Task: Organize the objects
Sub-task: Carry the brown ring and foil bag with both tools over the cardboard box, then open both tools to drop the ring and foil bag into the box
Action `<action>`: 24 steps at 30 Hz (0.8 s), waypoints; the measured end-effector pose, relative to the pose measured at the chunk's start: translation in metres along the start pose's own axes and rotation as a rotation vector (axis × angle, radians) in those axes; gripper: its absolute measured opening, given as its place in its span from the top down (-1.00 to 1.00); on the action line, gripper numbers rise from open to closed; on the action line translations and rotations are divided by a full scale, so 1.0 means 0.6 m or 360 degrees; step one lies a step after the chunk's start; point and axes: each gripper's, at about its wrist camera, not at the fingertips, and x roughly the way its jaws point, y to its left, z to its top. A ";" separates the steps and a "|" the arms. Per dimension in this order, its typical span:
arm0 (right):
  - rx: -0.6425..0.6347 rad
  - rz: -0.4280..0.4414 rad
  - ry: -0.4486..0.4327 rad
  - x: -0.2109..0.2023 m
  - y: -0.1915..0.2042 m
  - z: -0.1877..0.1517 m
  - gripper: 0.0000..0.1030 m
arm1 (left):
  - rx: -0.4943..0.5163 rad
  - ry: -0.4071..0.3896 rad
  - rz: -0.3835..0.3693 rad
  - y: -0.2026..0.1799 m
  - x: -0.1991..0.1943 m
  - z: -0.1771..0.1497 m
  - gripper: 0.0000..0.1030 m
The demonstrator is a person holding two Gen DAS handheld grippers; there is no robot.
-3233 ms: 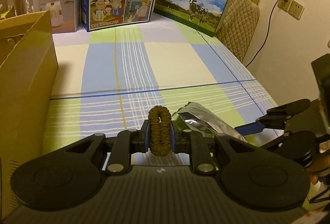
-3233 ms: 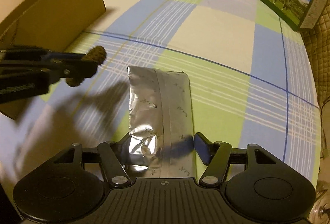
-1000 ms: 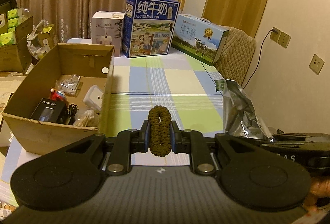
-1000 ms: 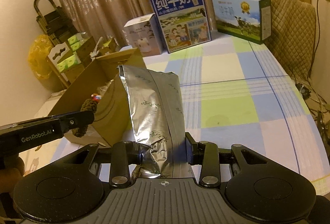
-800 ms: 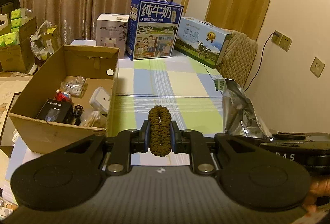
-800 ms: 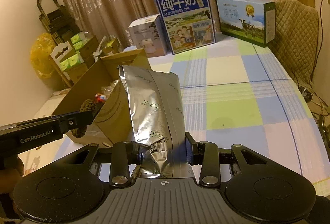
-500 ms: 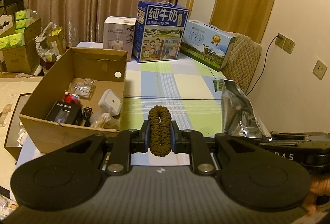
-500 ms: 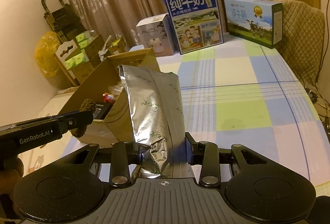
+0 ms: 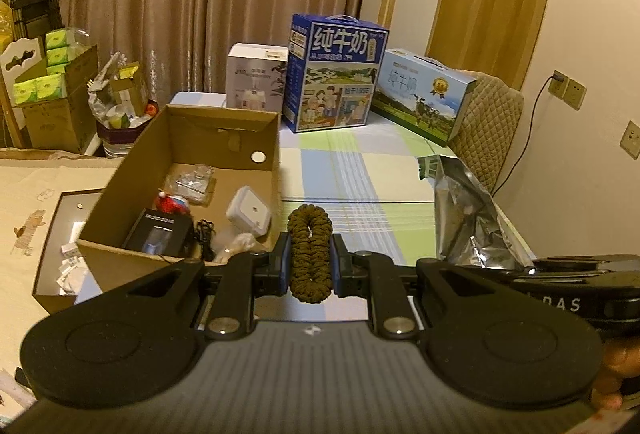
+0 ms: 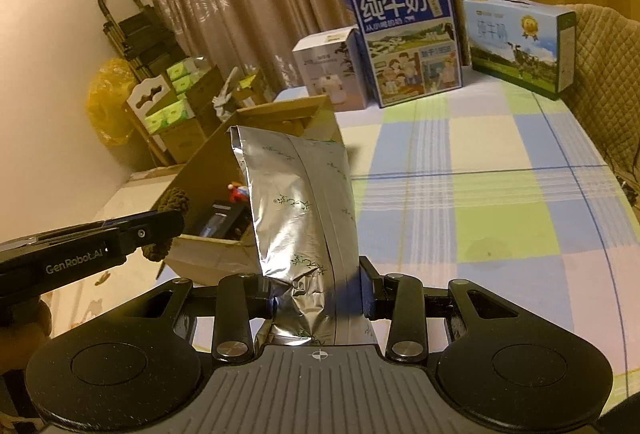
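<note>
- Left gripper [image 9: 310,265] clamps brown braided loop [image 9: 310,254]; cardboard box [image 9: 120,172] lies ahead-left, nearer this hand.
- Right gripper [image 10: 318,292] pinches upright foil pouch [image 10: 298,210]; box further left.

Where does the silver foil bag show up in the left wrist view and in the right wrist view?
Left wrist view: silver foil bag at right, held up above the table edge.
Right wrist view: silver foil bag at centre, upright between the right gripper's fingers.
Shared landmark: the open cardboard box.
</note>
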 end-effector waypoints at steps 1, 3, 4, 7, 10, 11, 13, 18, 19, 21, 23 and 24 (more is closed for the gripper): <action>-0.0001 0.0006 0.0000 0.002 0.005 0.002 0.33 | 0.0000 0.0000 0.0007 0.006 -0.001 0.003 0.70; 0.0005 0.0019 0.0002 0.009 0.013 0.009 0.33 | 0.0005 0.0000 0.0027 0.019 -0.004 0.009 0.70; 0.0009 0.0031 0.0003 0.013 0.019 0.013 0.33 | 0.0012 0.0002 0.0039 0.026 -0.005 0.010 0.70; 0.0008 0.0070 0.0010 0.027 0.039 0.025 0.33 | 0.0026 0.0008 0.0080 0.050 -0.005 0.019 0.70; -0.0004 0.0112 0.0017 0.045 0.062 0.038 0.33 | 0.0031 0.0019 0.0120 0.076 -0.002 0.025 0.70; -0.0009 0.0123 0.0020 0.051 0.070 0.042 0.33 | 0.0033 0.0025 0.0132 0.084 0.000 0.027 0.70; -0.0015 0.0149 0.0028 0.065 0.086 0.051 0.34 | 0.0039 0.0037 0.0153 0.099 0.003 0.030 0.70; -0.0021 0.0193 0.0049 0.096 0.115 0.064 0.34 | 0.0053 0.0065 0.0187 0.131 0.015 0.033 0.70; -0.0019 0.0198 0.0057 0.104 0.120 0.067 0.33 | 0.0053 0.0071 0.0191 0.136 0.018 0.034 0.70; -0.0020 0.0203 0.0067 0.116 0.128 0.072 0.33 | 0.0054 0.0082 0.0193 0.145 0.022 0.033 0.70; -0.0015 0.0206 0.0075 0.126 0.132 0.076 0.34 | 0.0057 0.0092 0.0195 0.151 0.026 0.035 0.70; -0.0013 0.0206 0.0078 0.131 0.135 0.077 0.34 | 0.0057 0.0095 0.0193 0.154 0.029 0.035 0.70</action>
